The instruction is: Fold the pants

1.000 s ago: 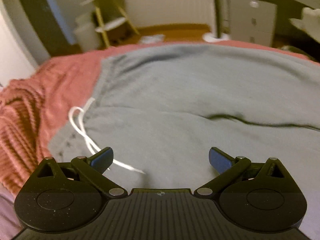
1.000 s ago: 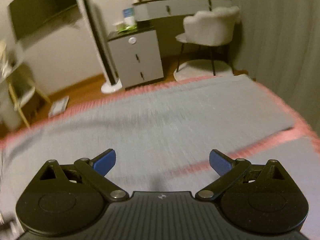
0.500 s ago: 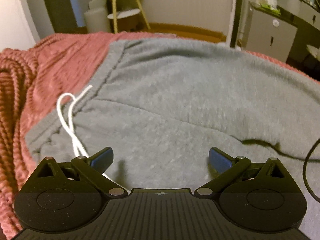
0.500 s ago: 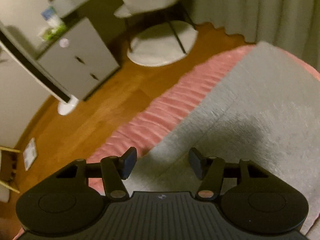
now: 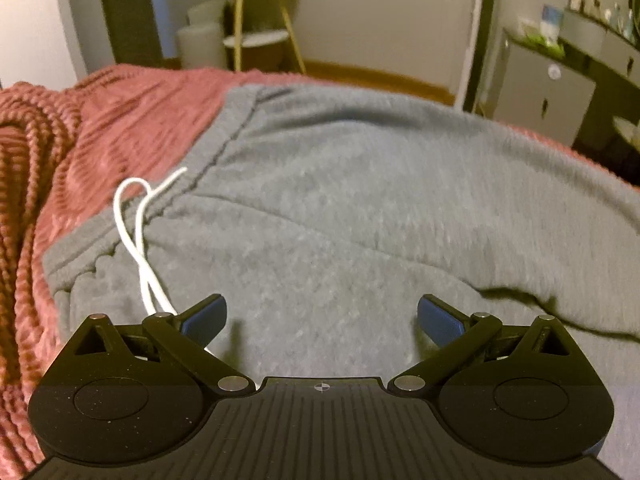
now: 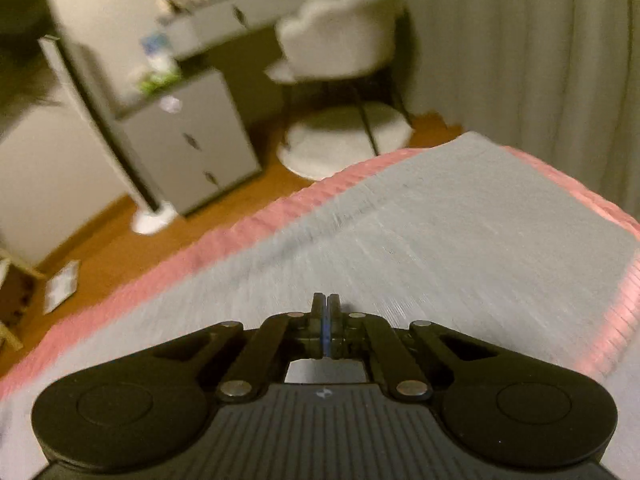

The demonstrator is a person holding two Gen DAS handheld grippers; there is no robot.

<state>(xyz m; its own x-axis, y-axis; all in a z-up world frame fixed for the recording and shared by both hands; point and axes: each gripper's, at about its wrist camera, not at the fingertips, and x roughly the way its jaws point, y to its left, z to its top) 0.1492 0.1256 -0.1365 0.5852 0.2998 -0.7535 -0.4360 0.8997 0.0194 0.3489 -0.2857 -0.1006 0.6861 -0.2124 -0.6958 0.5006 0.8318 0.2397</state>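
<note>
Your left gripper [image 5: 322, 320]: spread wide, holding nothing; it hangs low over the pants near their waist end.
Your right gripper [image 6: 326, 316]: blue pads pressed together. You cannot tell from this blurred view whether any cloth is pinched between them.
Pants [image 5: 360, 208]: grey, lying flat on the pink blanket [image 5: 80, 128]; under your left gripper they fill the space ahead, waistband to the left. In the right view they run forward from under the fingers to the blanket's far edge.
Drawstring [image 5: 138, 236]: white, looped over the waistband, trailing down beside your left gripper's left finger.
Dark cable [image 5: 520, 296]: lies across the pants, just right of the left gripper's right finger.
</note>
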